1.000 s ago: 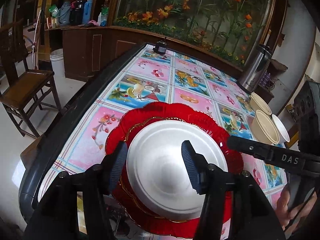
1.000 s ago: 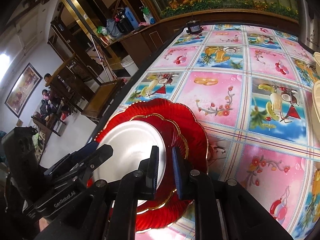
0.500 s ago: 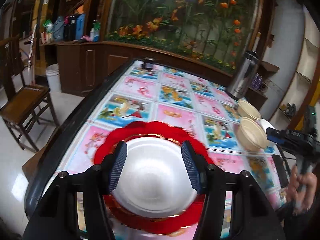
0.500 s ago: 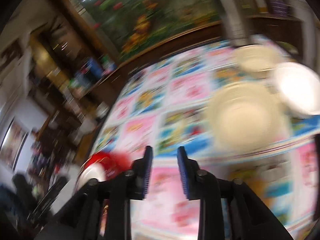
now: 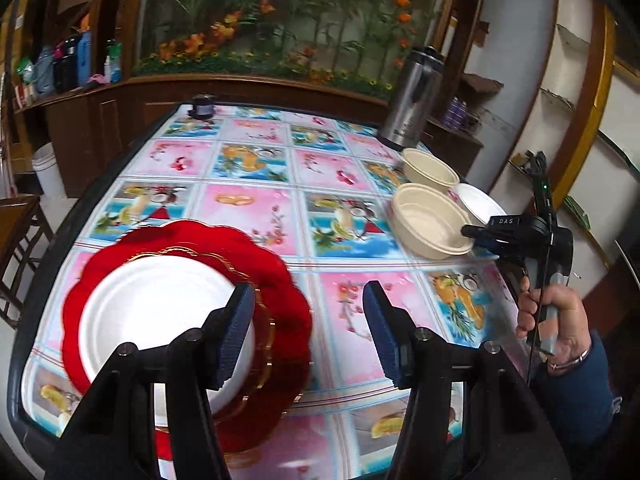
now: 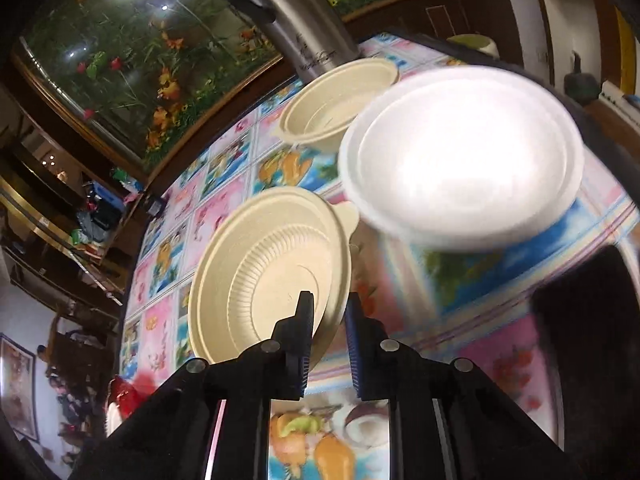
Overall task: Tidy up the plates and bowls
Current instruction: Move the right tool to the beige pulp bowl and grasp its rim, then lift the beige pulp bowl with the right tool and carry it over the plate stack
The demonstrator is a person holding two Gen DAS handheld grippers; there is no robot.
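Note:
A white plate [image 5: 156,312] lies on a red scalloped plate [image 5: 276,280] at the table's near left. My left gripper [image 5: 308,332] is open and empty, just right of them above the cloth. Two cream bowls, the near one [image 5: 430,220] and the far one [image 5: 430,165], and a white bowl [image 5: 478,204] stand at the right edge. My right gripper [image 6: 327,344] is slightly open, its fingers on either side of the near cream bowl's rim [image 6: 276,268], not gripping. The white bowl [image 6: 460,156] and far cream bowl [image 6: 336,100] lie beyond it.
A steel thermos [image 5: 412,96] stands at the far right corner of the floral tablecloth [image 5: 256,168]. A small dark jar [image 5: 202,106] sits at the far edge. A wooden chair [image 5: 20,232] stands left of the table.
My left gripper has lifted back off the white plate and shifted right. My right gripper has swung from the red plate across the table to the near cream bowl.

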